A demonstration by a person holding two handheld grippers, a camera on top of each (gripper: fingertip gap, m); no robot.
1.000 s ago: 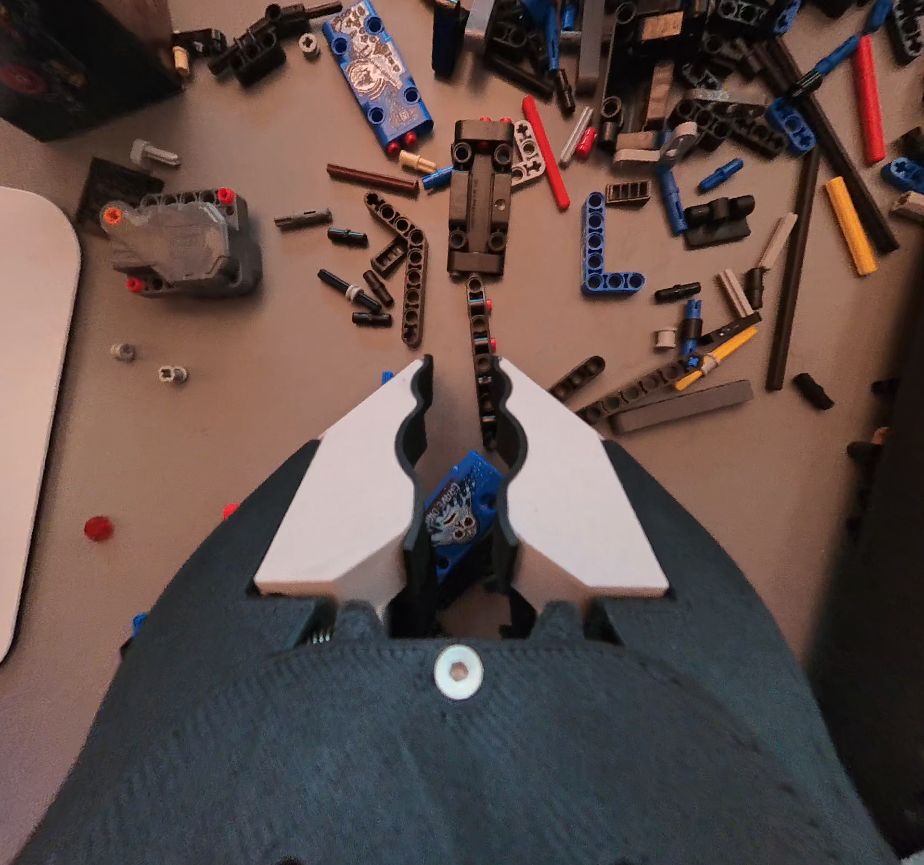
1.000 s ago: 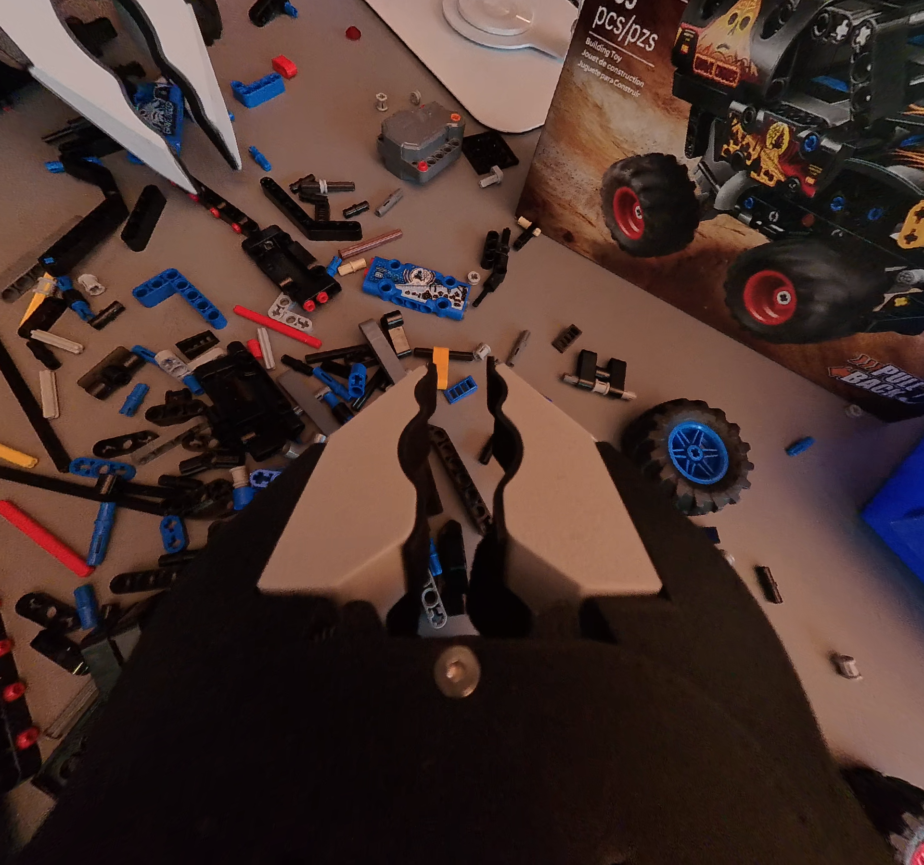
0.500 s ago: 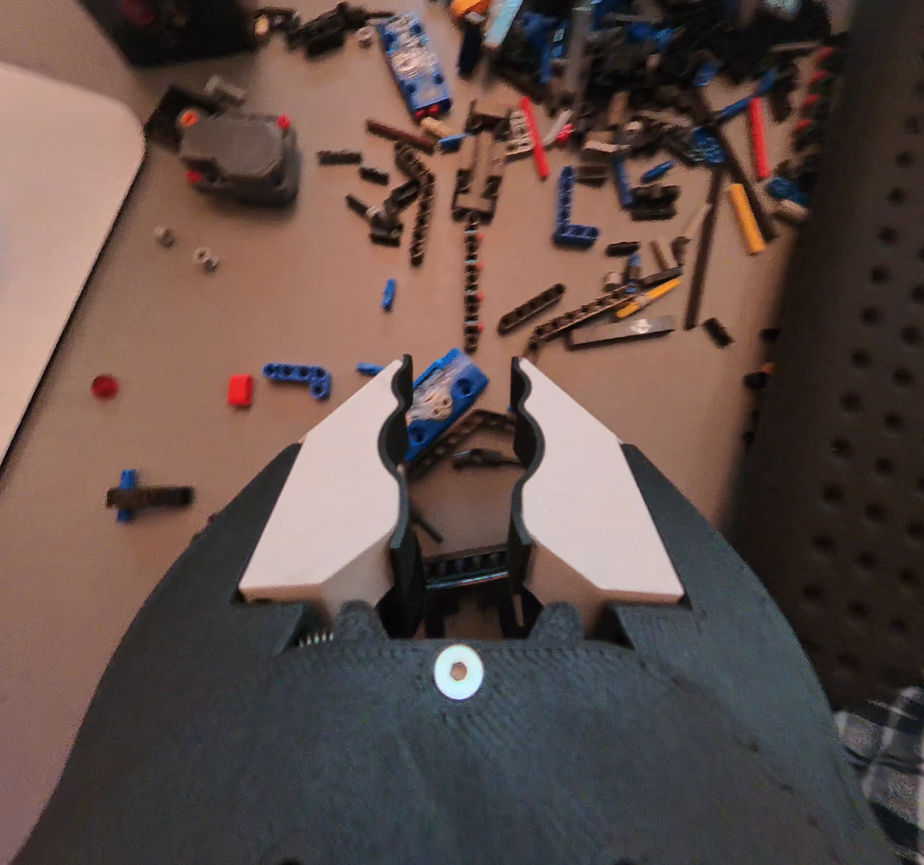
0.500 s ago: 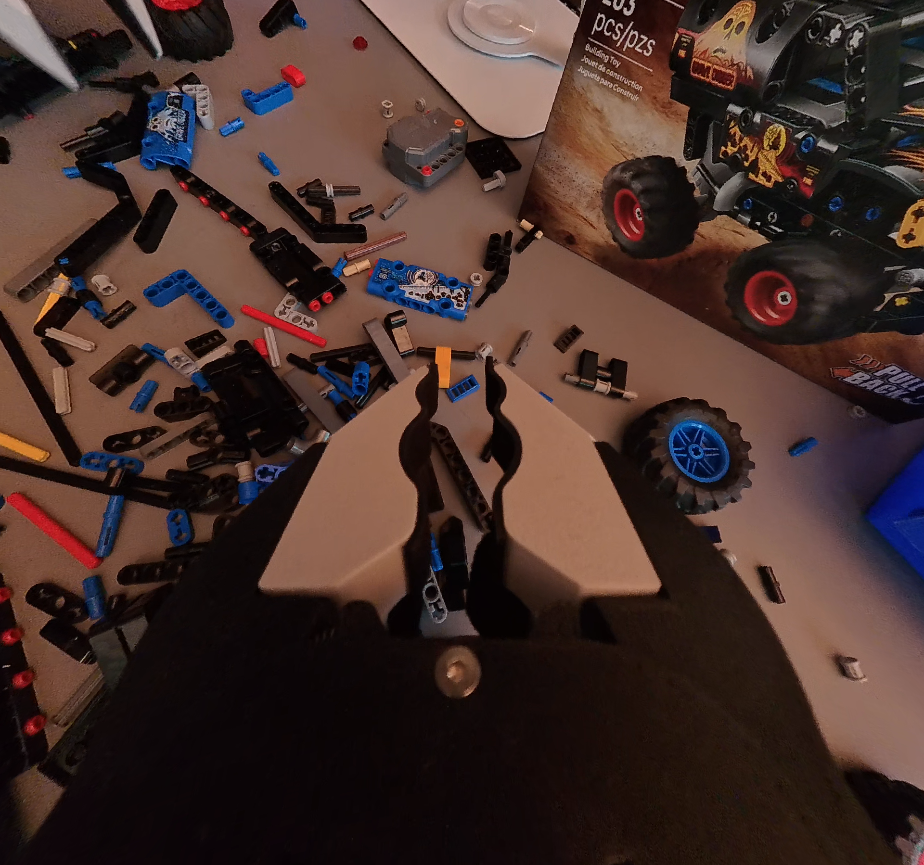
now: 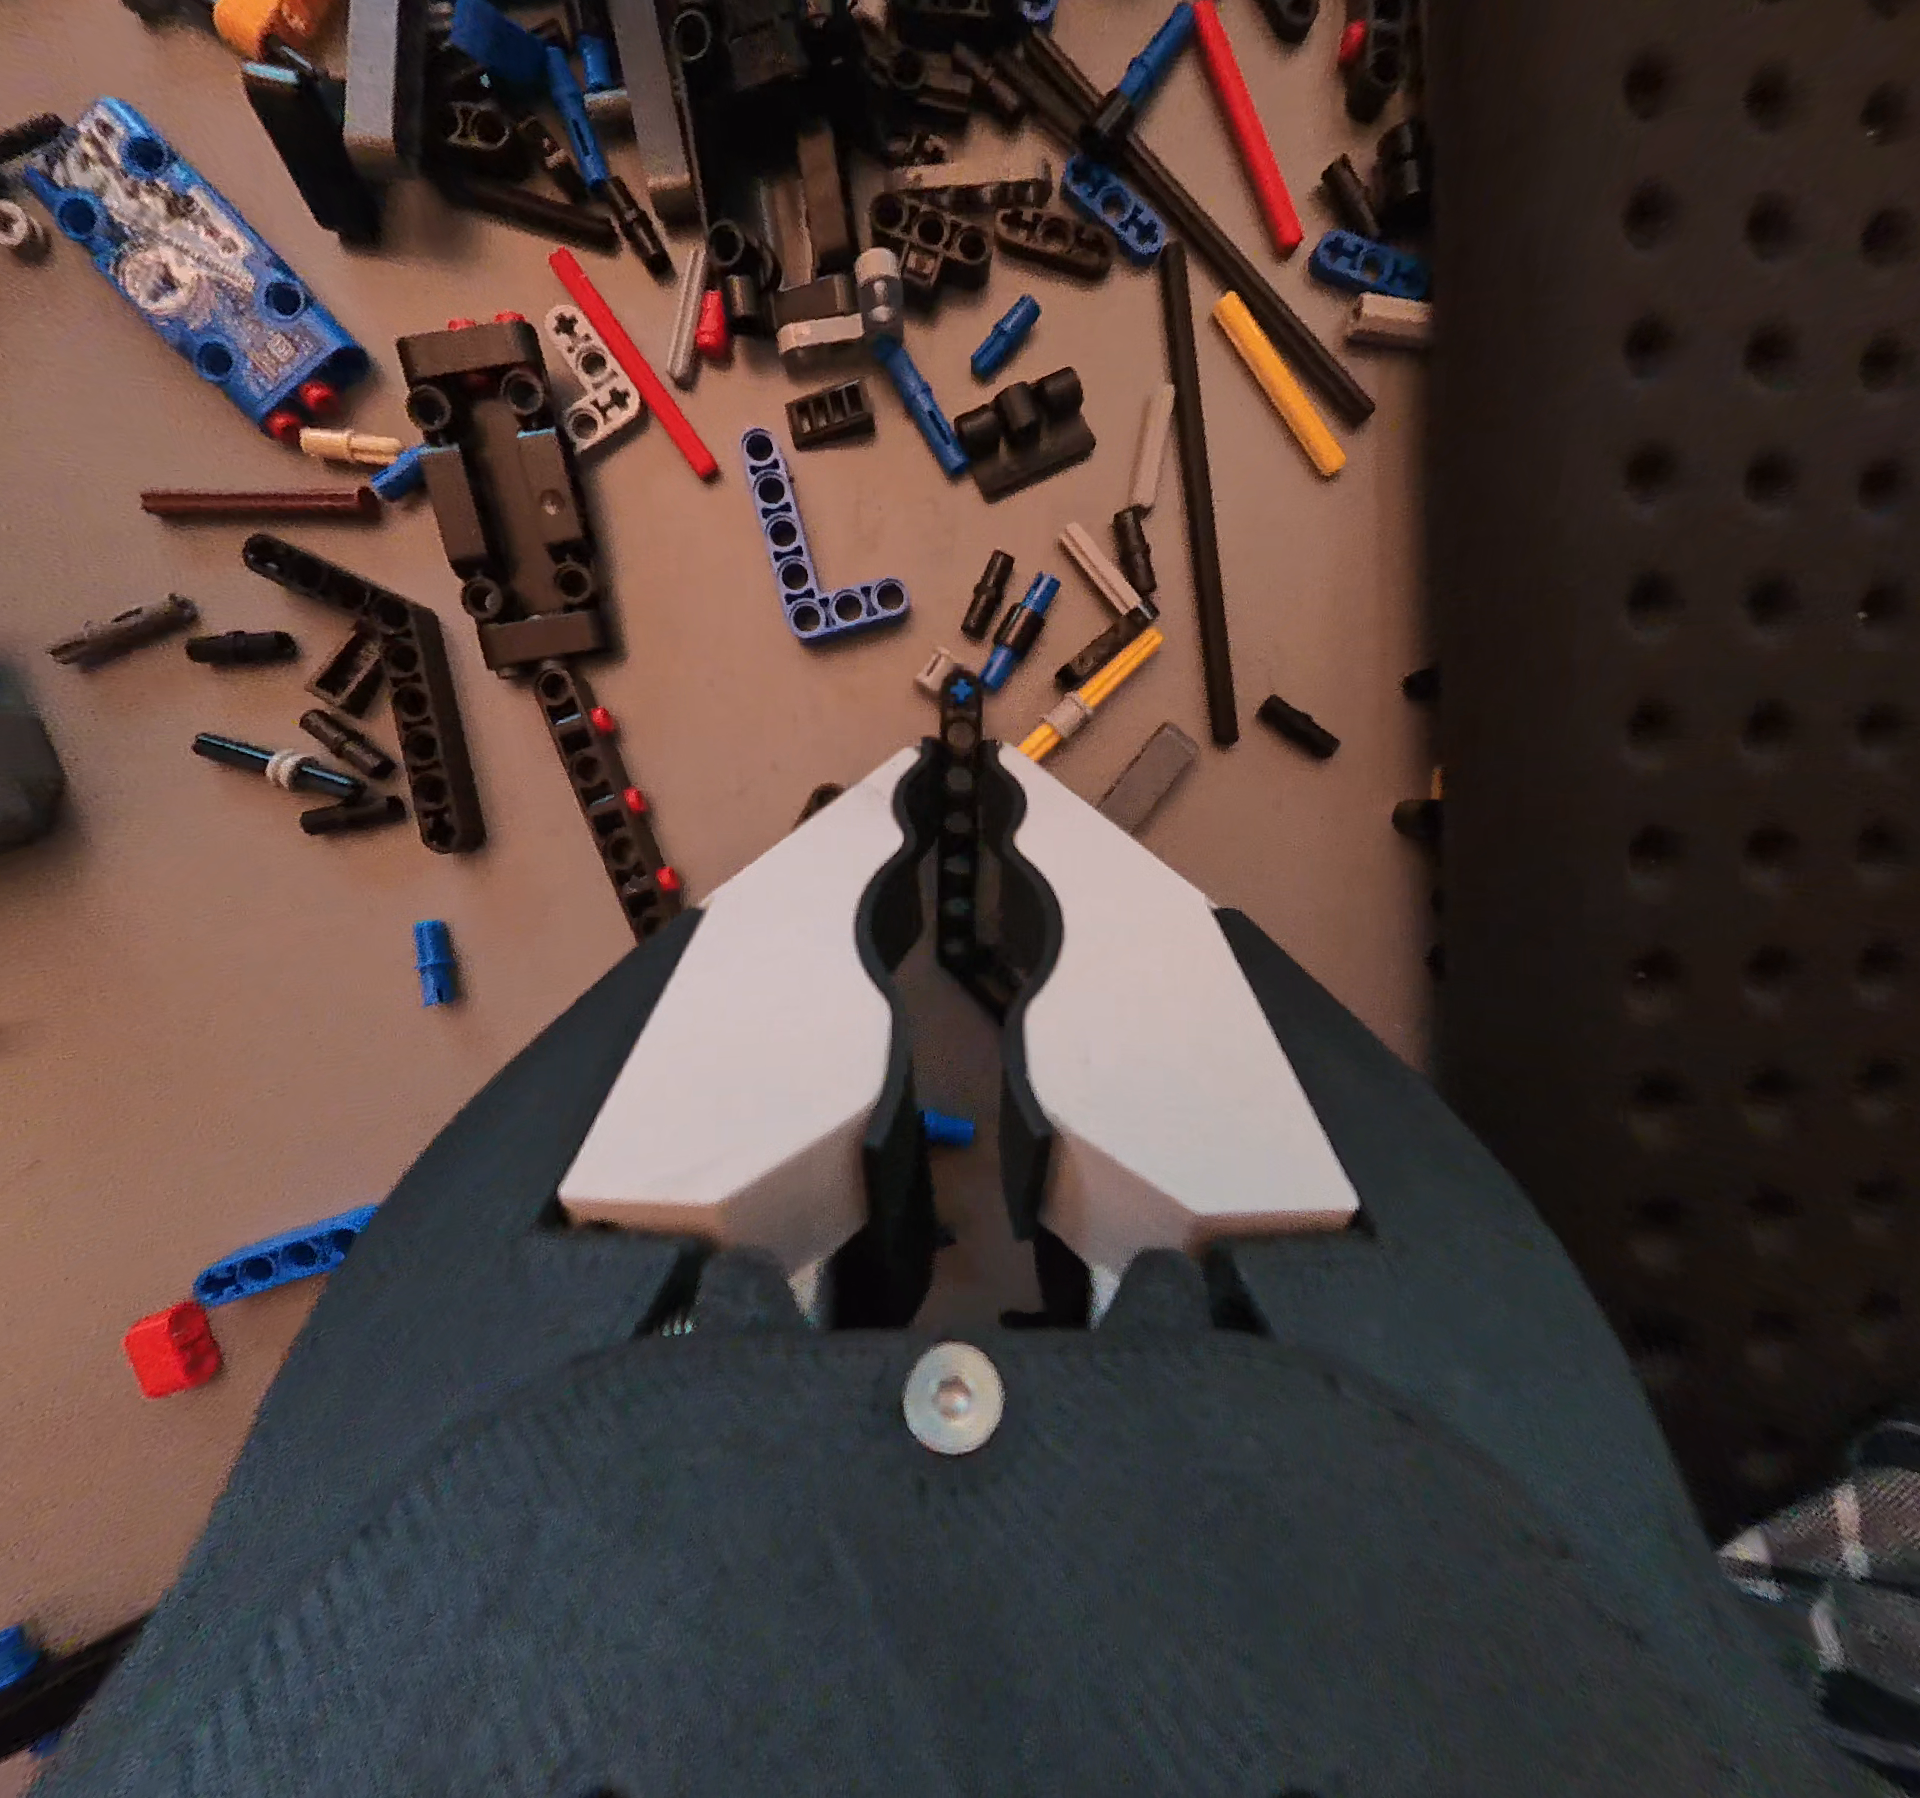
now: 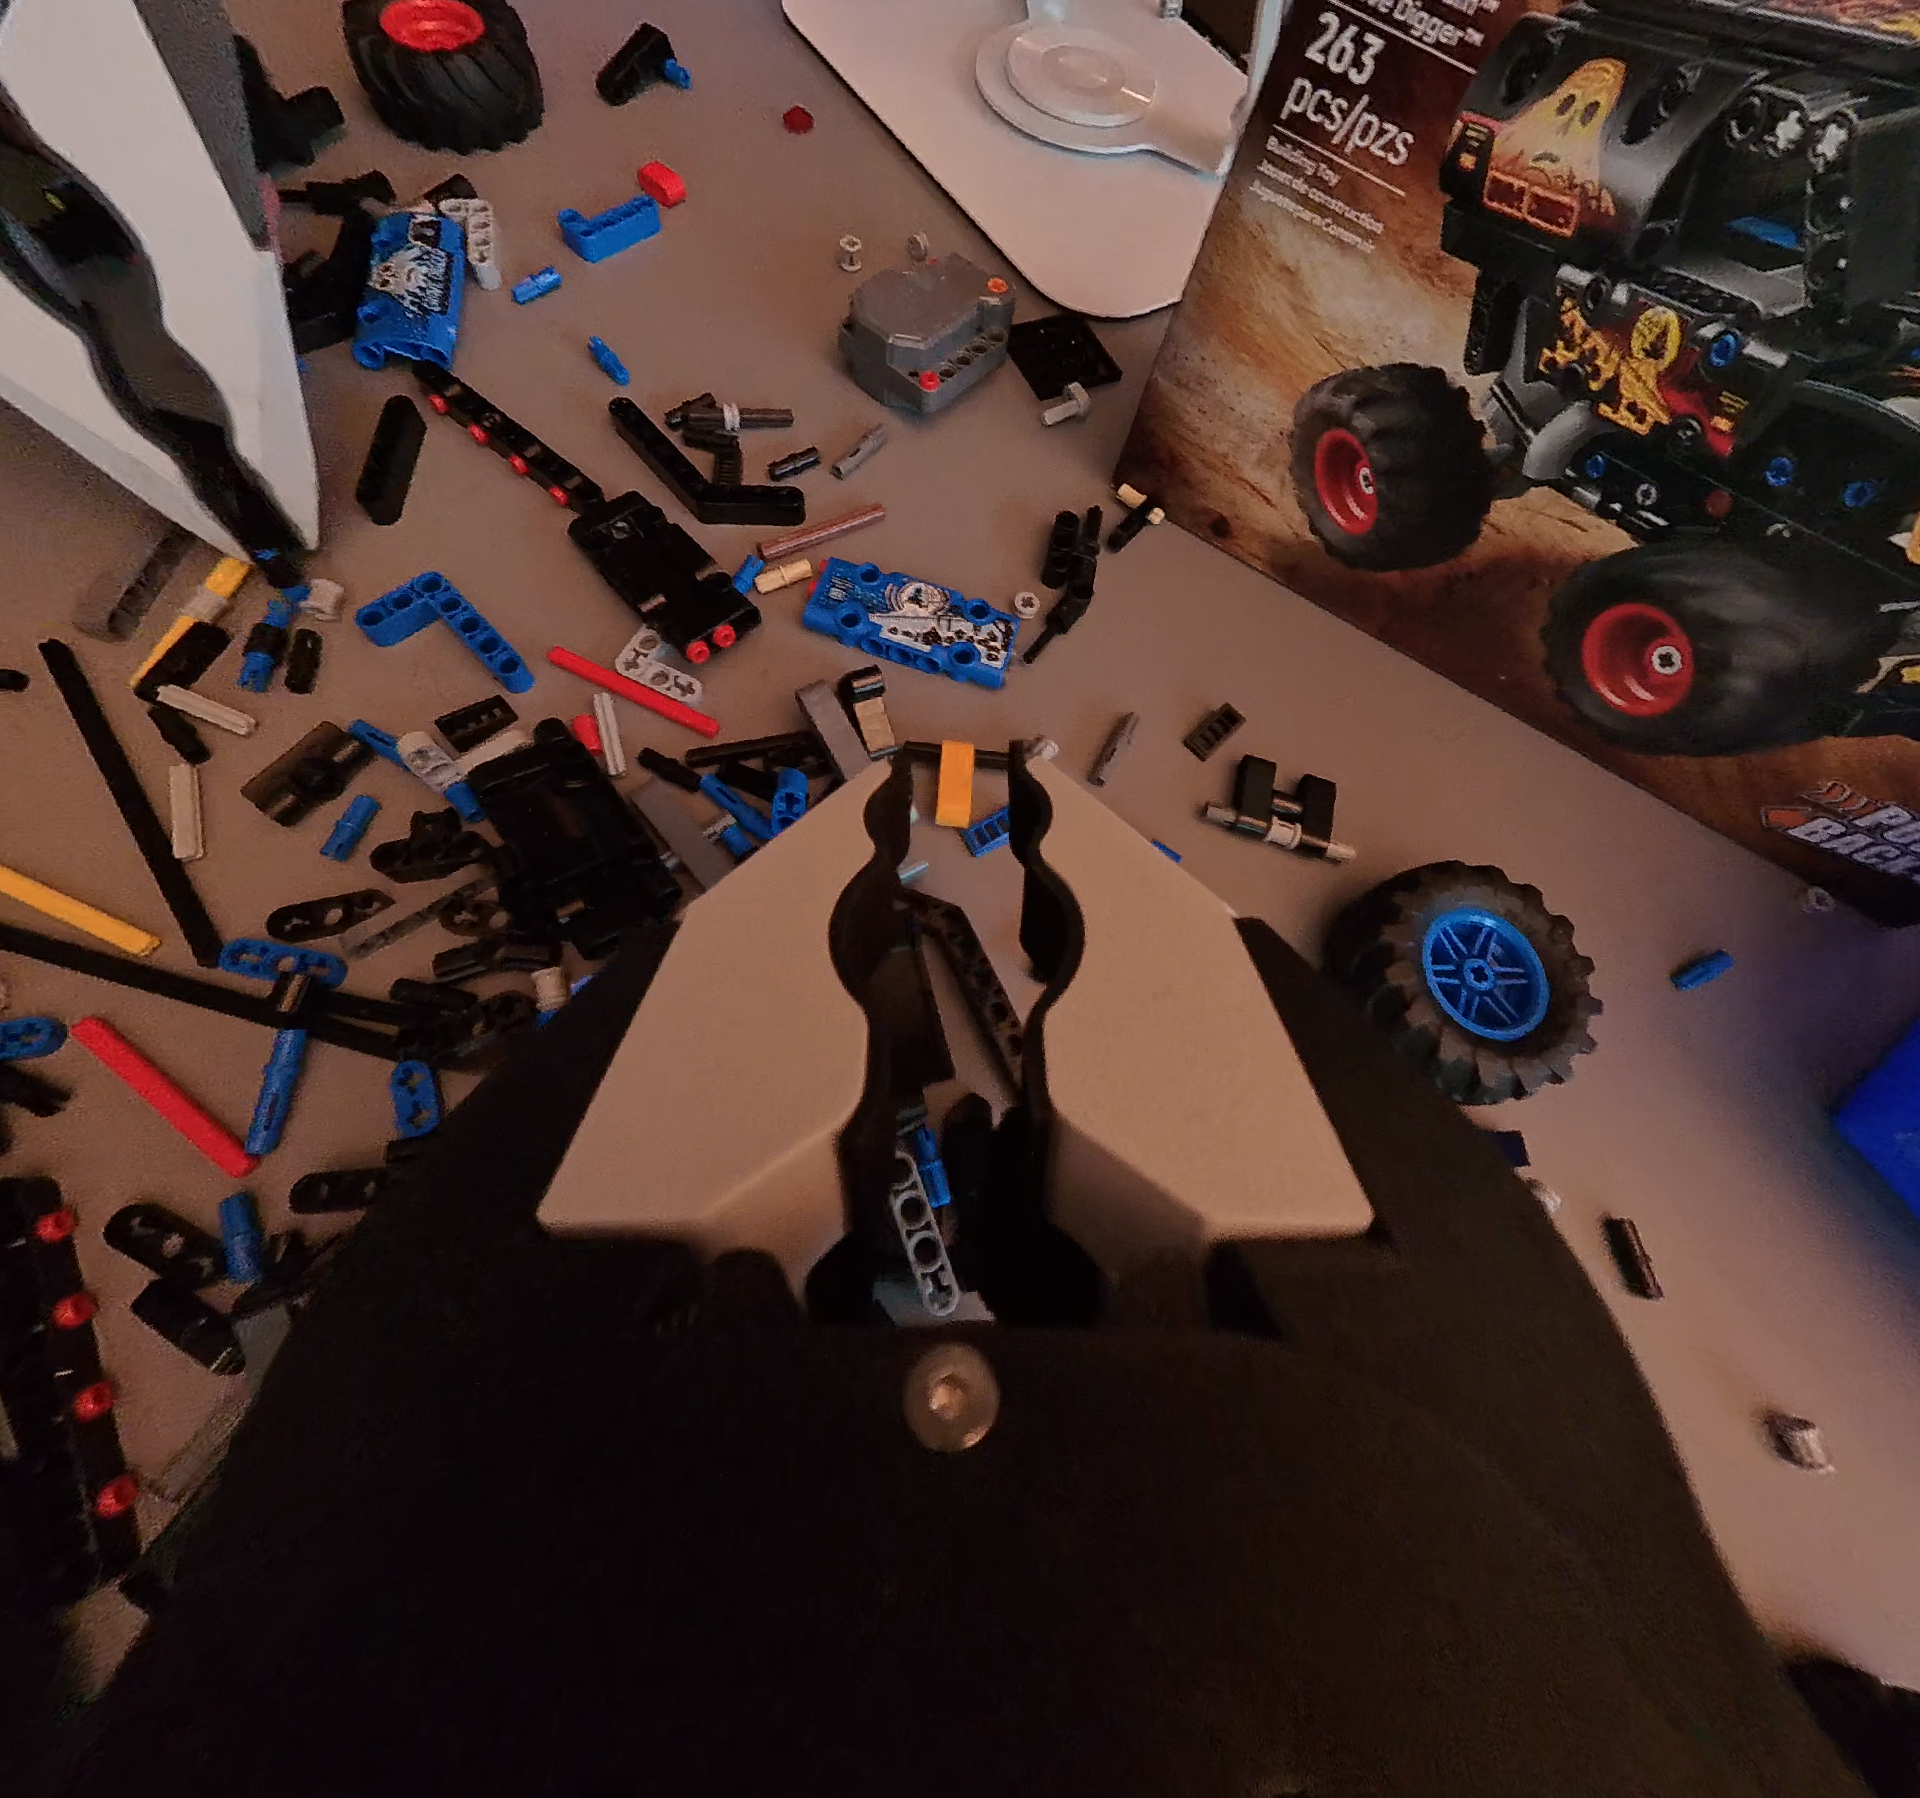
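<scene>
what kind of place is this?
Likely a home or hobby desk mid toy build: loose building-kit parts cover the tabletop, the kit box stands behind, beside a white stand base.

1. The left wrist view looks steeply down along its own fingers at the table (image 5: pixel 260 1073), close above the scattered parts, with a dark perforated panel (image 5: pixel 1683 605) along the right.
2. The right wrist view looks down more obliquely, from higher, toward the toy box (image 6: pixel 1558 398) and lamp base (image 6: pixel 987 138).
3. Both views share the blue L-shaped beam (image 5: pixel 805 553) (image 6: pixel 447 621) and the printed blue panel (image 5: pixel 177 262) (image 6: pixel 909 621).
</scene>
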